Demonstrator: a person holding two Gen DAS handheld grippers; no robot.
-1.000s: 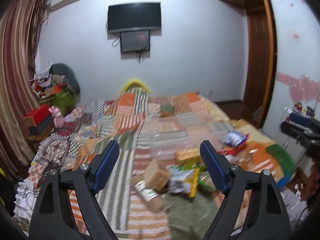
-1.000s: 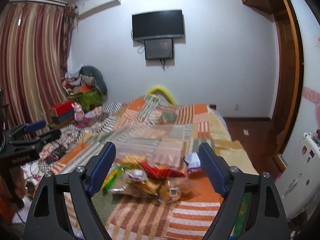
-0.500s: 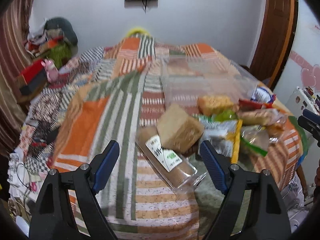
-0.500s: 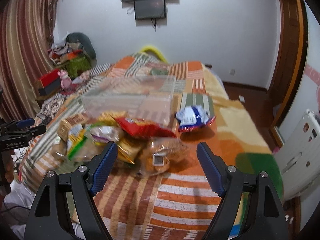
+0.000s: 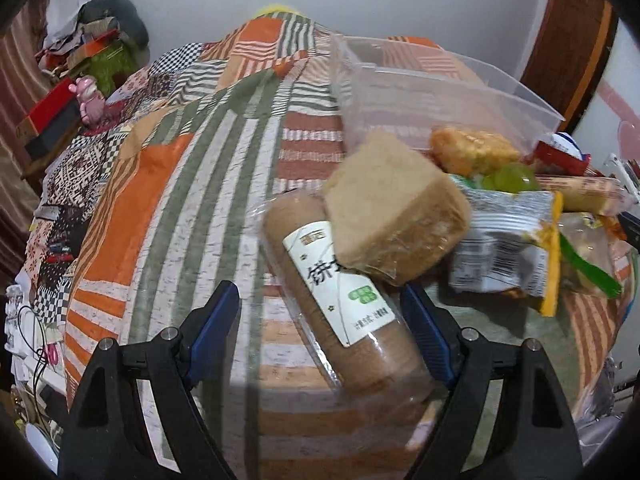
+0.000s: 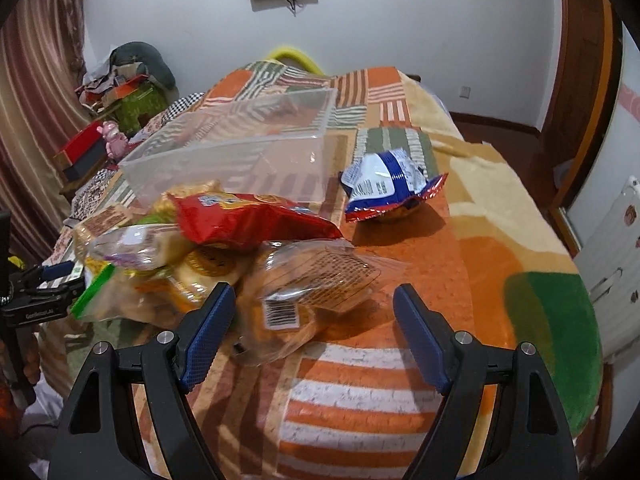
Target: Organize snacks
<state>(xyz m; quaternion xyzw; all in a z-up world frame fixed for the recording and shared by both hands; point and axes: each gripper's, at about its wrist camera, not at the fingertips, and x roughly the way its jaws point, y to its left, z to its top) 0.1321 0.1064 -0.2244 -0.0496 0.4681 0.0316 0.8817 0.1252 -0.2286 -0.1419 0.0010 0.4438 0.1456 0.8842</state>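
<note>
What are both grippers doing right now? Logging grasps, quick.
Left gripper: open, holding nothing, biscuit pack between its fingers.
Right gripper: open, empty.

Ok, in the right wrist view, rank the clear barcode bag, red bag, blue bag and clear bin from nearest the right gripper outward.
1. Clear barcode bag, between the right gripper's fingers.
2. Red bag, left.
3. Blue bag, right.
4. Clear bin, behind.

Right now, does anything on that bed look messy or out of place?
Yes. The snacks lie heaped beside the clear plastic bin, which holds none. A wrapped cake block leans on the biscuit roll, and a blue chip bag lies apart.
</note>
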